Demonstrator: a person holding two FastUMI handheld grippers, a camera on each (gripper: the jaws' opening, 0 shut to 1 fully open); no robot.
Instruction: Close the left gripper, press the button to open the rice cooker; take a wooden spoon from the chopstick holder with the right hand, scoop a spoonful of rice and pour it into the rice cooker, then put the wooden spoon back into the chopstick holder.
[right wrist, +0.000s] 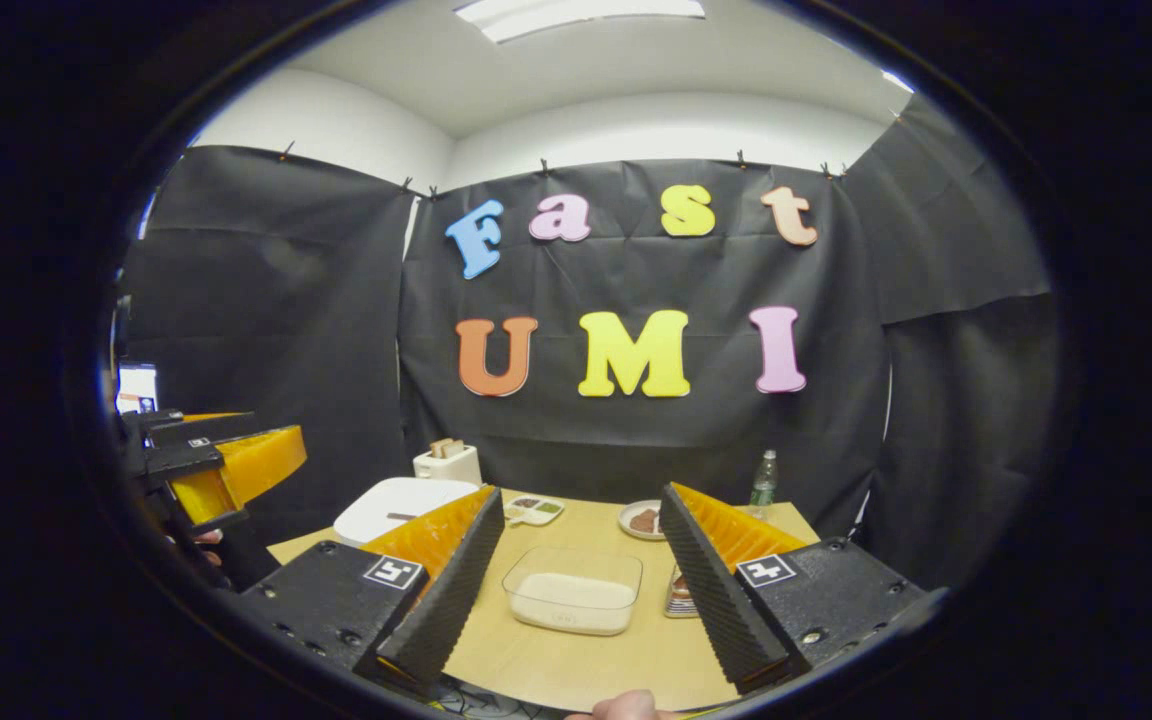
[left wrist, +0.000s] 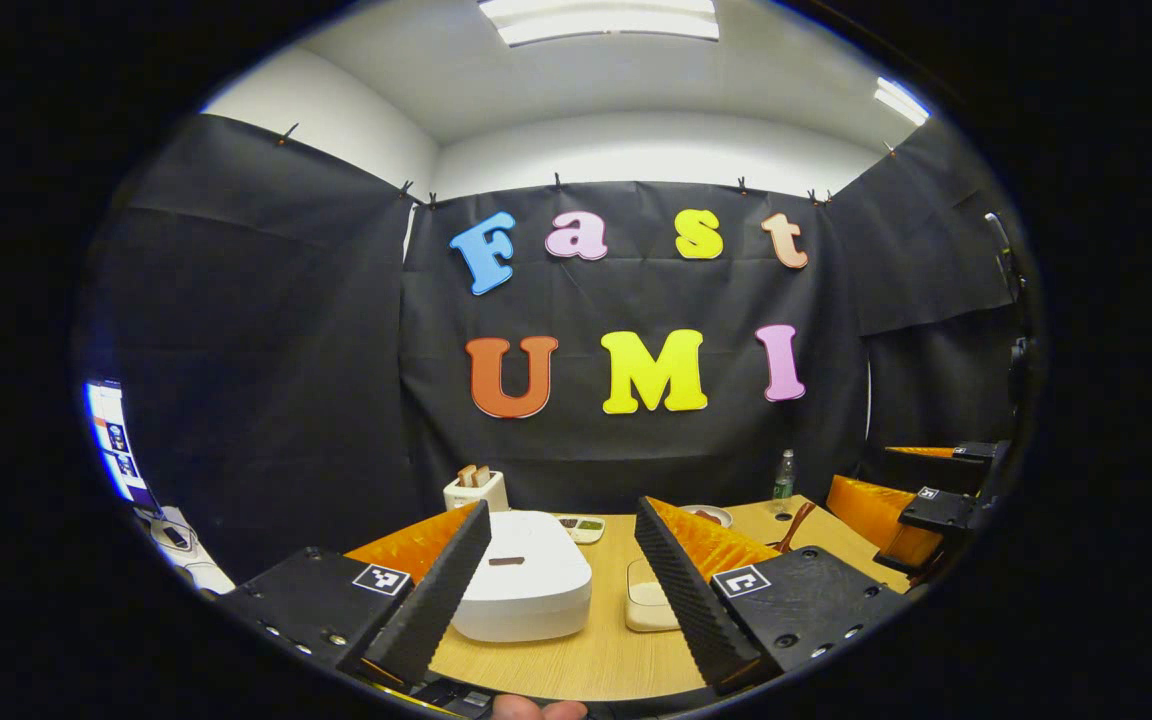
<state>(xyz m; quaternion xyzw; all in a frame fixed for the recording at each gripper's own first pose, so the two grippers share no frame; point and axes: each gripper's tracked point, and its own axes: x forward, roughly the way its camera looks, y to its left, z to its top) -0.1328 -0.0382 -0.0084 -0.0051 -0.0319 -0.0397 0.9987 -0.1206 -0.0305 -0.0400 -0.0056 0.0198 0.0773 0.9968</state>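
The wooden worktop (right wrist: 576,655) carries everything, set against the booth's black cloth wall. On its left part sits the white rice cooker (left wrist: 526,585), lid down, framed between the fingers in the left gripper view. The left gripper (left wrist: 561,590) hangs above the worktop with its jaws wide apart and nothing between them. The right gripper (right wrist: 581,600) is likewise spread wide and empty, poised over a clear rectangular container of rice (right wrist: 573,590) that rests near the worktop's middle, well right of the cooker. In the left gripper view a wooden spoon (left wrist: 794,527) stands tilted near the worktop's right side; its holder is hidden behind the finger. Behind the cooker stands a small white toaster (right wrist: 447,463) with bread in its slots. Farther back are a green-capped bottle (right wrist: 762,482), a plate of food (right wrist: 644,520) and a small divided dish (right wrist: 534,510).
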